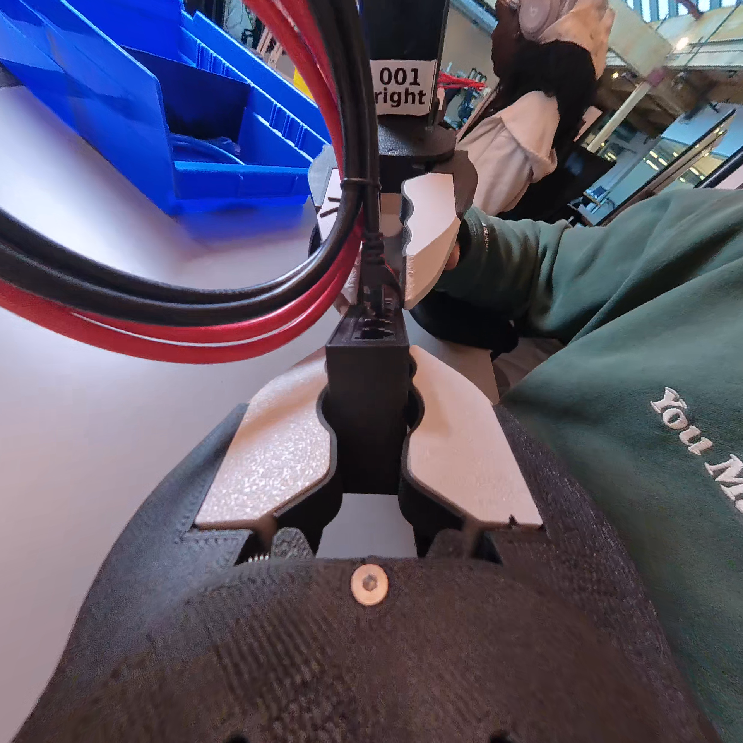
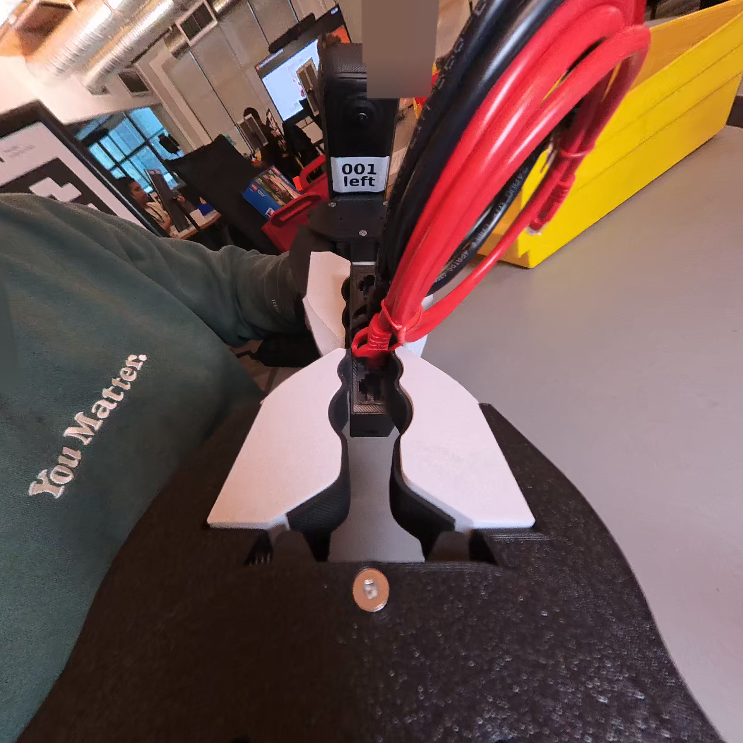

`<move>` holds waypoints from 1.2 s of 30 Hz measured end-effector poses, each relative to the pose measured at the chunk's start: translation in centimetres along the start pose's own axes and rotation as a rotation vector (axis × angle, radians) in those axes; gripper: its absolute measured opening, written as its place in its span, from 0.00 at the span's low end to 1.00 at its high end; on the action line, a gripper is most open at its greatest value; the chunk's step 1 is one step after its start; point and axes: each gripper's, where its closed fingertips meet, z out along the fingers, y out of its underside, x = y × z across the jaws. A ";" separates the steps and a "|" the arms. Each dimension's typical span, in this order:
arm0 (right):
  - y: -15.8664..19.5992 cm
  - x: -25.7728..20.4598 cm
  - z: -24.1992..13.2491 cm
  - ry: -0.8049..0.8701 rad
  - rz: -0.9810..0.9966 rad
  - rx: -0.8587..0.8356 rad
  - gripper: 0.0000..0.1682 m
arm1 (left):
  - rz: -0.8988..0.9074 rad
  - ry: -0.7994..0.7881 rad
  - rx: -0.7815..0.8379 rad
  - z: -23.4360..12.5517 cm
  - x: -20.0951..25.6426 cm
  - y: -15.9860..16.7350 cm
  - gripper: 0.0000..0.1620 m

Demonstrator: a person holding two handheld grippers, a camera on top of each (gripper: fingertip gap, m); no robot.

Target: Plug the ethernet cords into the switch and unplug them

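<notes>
My left gripper [image 1: 368, 358] is shut on a black switch [image 1: 368, 402] and holds it above the table, ports facing up. A black plug [image 1: 373, 281] on a coiled black cord [image 1: 161, 285] sits in a port near the switch's far end. In the right wrist view, my right gripper [image 2: 373, 356] straddles the other end of the switch [image 2: 368, 418]. Its fingertips are closed on a red plug [image 2: 376, 339] seated in a port. The coiled red cord [image 2: 502, 120] and the black cord [image 2: 434, 120] hang from the plugs. Some ports stand empty.
Blue bins [image 1: 161, 120] stand on the grey table [image 1: 80, 442] to the left. A yellow bin [image 2: 663, 120] stands at the back right. A person's green sleeve [image 1: 603, 281] fills the right side. Other people sit at desks behind. Only a small space, under 4 cm, lies between the two pairs of fingers.
</notes>
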 end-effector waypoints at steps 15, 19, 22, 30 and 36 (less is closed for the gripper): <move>1.0 -0.3 0.0 -0.055 0.060 -0.084 0.10 | -0.037 0.005 -0.096 0.5 0.5 1.4 0.18; 1.3 -0.5 -0.2 -0.060 -0.018 -0.120 0.10 | -0.073 0.044 -0.107 0.6 1.0 1.7 0.18; 1.3 -0.8 -0.2 -0.061 -0.081 -0.110 0.09 | -0.110 0.089 -0.105 0.7 1.5 1.7 0.18; 0.8 0.5 -0.2 0.115 -0.264 -0.020 0.09 | -0.150 0.067 -0.102 1.3 1.0 2.4 0.18; -1.0 -0.4 -0.5 0.116 -0.325 0.060 0.08 | -0.107 0.080 -0.076 1.1 1.3 1.7 0.18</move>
